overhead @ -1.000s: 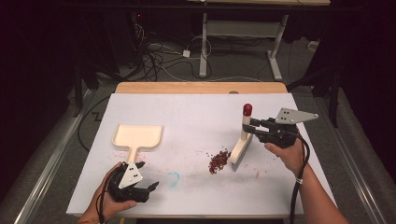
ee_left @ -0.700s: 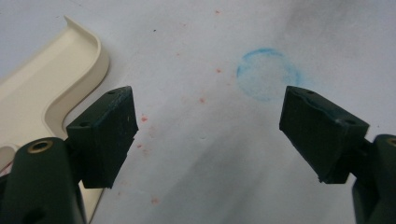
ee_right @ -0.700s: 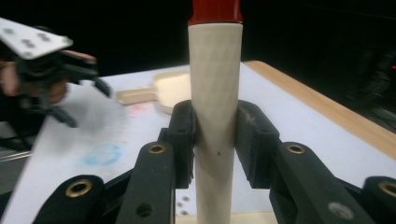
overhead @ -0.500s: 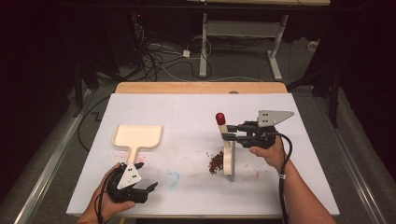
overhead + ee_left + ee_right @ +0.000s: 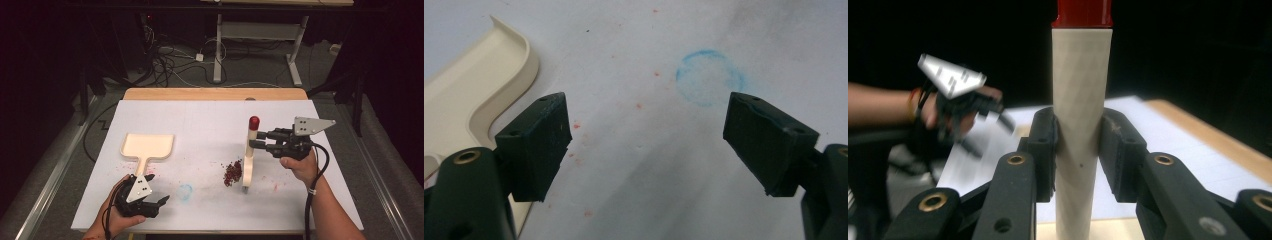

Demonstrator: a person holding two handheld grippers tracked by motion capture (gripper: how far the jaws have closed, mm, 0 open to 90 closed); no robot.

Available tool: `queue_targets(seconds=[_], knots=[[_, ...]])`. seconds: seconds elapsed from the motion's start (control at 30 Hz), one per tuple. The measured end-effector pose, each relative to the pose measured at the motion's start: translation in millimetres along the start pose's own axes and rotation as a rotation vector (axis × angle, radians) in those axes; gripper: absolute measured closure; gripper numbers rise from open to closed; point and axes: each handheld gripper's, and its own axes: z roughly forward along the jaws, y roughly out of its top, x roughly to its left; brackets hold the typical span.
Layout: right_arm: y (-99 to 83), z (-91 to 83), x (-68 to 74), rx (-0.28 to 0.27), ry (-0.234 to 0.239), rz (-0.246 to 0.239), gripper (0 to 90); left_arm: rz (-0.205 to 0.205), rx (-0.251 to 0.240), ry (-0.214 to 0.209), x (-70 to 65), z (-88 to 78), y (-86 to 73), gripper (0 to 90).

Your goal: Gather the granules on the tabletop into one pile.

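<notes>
A brush [image 5: 247, 167] with a cream handle and a red cap stands nearly upright, its lower end on the white table just right of a small pile of dark red crumbs [image 5: 232, 171]. My right gripper [image 5: 254, 139] is shut on the handle below the cap; in the right gripper view both pads press on the brush [image 5: 1080, 100] held in that gripper [image 5: 1079, 150]. A cream dustpan [image 5: 148, 146] lies flat at the left. My left gripper [image 5: 157, 189] rests near the front edge, open and with nothing between its jaws [image 5: 646, 145], beside the dustpan's handle [image 5: 469, 95].
A faint blue circle [image 5: 185, 191] is drawn on the white sheet [image 5: 210, 120] just ahead of the left gripper, also the blue circle [image 5: 709, 77]. Red specks are scattered over the sheet. A wooden strip [image 5: 215, 94] edges the far side. Cables and desk legs lie on the dark floor beyond.
The right gripper swept the brush left toward the crumbs, then came back right a little, and the brush now stands more upright. The left gripper has stayed put.
</notes>
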Motion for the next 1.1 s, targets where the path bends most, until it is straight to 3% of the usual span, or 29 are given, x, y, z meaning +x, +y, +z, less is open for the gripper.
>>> queue_targets(seconds=[0.07,0.13,0.23,0.5,0.6,0.8,1.0,1.1], knots=[[6.5,-3.5,1.2,-0.041,-0.068,0.030,69.9,0.000,0.001,0.001,0.1,0.7,0.5,18.5],[12.4,-1.3,3.7,-0.042,-0.178,0.076,69.9,0.001,0.002,0.000,0.1,0.9,1.3,18.5],[16.9,10.6,10.6,-0.031,-0.300,0.079,69.8,0.004,0.002,-0.001,-0.6,1.5,1.9,18.5],[17.0,52.4,21.5,-0.007,-0.295,0.038,69.9,0.006,0.006,-0.002,-0.9,2.2,1.4,18.5],[17.3,66.3,20.3,-0.003,-0.277,0.022,69.9,0.004,0.005,-0.001,-0.2,1.2,0.6,18.5],[9.6,90.4,14.6,0.011,-0.290,0.003,69.9,0.000,0.007,0.001,0.3,0.2,-1.0,18.5],[-4.6,106.1,16.9,0.041,-0.277,-0.024,69.9,0.002,0.009,0.002,0.4,-0.4,-2.0,18.5],[-8.0,104.1,18.0,0.037,-0.267,-0.023,69.8,0.004,0.011,0.003,-0.2,-0.5,-2.2,18.5]])
